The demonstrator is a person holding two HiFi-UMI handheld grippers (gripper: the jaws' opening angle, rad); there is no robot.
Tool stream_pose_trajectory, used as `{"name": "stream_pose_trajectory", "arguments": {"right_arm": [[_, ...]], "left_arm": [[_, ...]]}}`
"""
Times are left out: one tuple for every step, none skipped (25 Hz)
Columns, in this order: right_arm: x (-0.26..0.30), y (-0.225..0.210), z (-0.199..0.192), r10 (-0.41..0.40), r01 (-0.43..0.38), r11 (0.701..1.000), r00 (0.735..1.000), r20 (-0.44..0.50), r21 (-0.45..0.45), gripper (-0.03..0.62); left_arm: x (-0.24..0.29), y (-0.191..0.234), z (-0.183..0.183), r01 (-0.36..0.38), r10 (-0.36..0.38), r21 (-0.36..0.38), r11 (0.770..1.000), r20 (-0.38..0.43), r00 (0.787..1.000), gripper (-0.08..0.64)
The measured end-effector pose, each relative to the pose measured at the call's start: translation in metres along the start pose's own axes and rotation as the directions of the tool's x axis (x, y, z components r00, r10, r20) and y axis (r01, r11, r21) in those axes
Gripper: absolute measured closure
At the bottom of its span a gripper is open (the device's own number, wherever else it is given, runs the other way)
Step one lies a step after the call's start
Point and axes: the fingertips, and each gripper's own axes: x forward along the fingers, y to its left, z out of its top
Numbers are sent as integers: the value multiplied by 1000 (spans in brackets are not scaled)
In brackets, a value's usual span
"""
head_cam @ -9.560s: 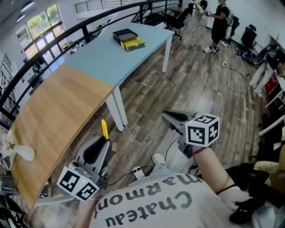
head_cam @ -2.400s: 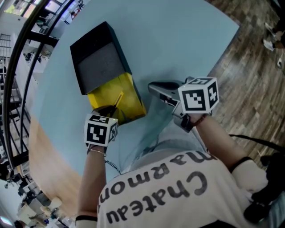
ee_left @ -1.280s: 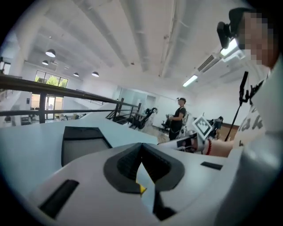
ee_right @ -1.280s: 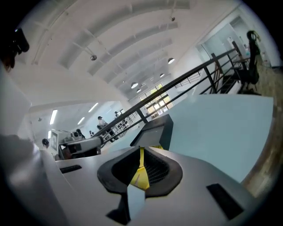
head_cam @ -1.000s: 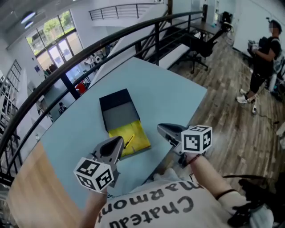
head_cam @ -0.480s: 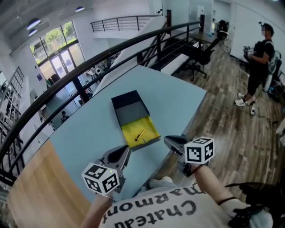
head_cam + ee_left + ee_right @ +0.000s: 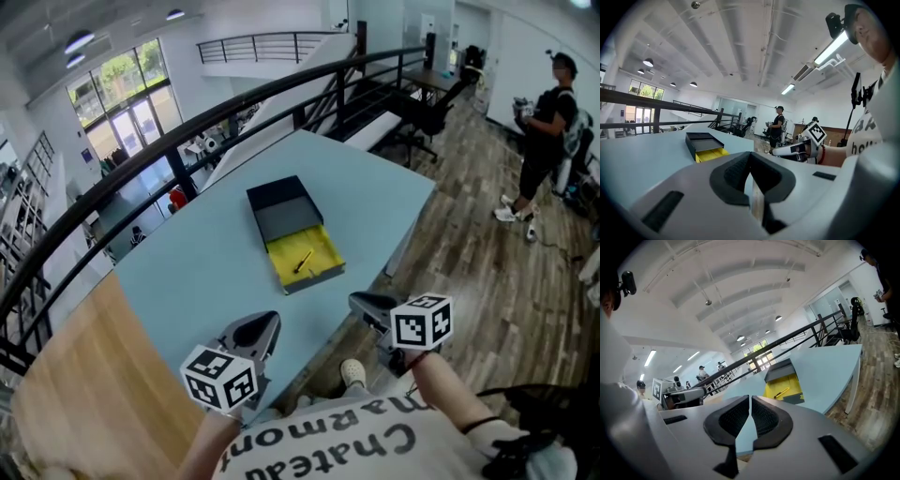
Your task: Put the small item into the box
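A box lies on the light blue table, its black sleeve drawn back from a yellow tray. The small yellow item lies slantwise inside that tray. My left gripper is shut and holds nothing, back at the table's near edge and well short of the box. The right gripper, also shut and without load, hovers just off that edge, right of the left one. From the left gripper view the box sits far ahead. The right gripper view shows the item in the tray.
A black railing runs behind the table. A wooden tabletop joins the blue one at the left. Wood floor lies to the right, where a person stands far off.
Both grippers have drawn back from the box towards the table's near edge, and the box now looks smaller and farther. The item stays in the yellow tray.
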Motion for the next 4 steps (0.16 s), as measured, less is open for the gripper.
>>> {"name": "stream_pose_trajectory", "arguments": {"right_arm": [[-2, 1, -4, 0, 0, 1000, 1000, -5, 2, 546], [-4, 2, -7, -1, 1, 1000, 1000, -9, 5, 546], [-6, 3, -11, -3, 3, 1000, 1000, -13, 8, 546], [-8, 4, -15, -5, 5, 1000, 1000, -16, 12, 546]], "left_arm": [[-2, -2, -3, -1, 1, -5, 1000, -2, 1000, 557], [-4, -4, -6, -1, 1, -11, 1000, -5, 1000, 557], [-6, -6, -9, 0, 0, -15, 1000, -8, 1000, 557], [-8, -8, -13, 1, -1, -20, 1000, -11, 1000, 557]]}}
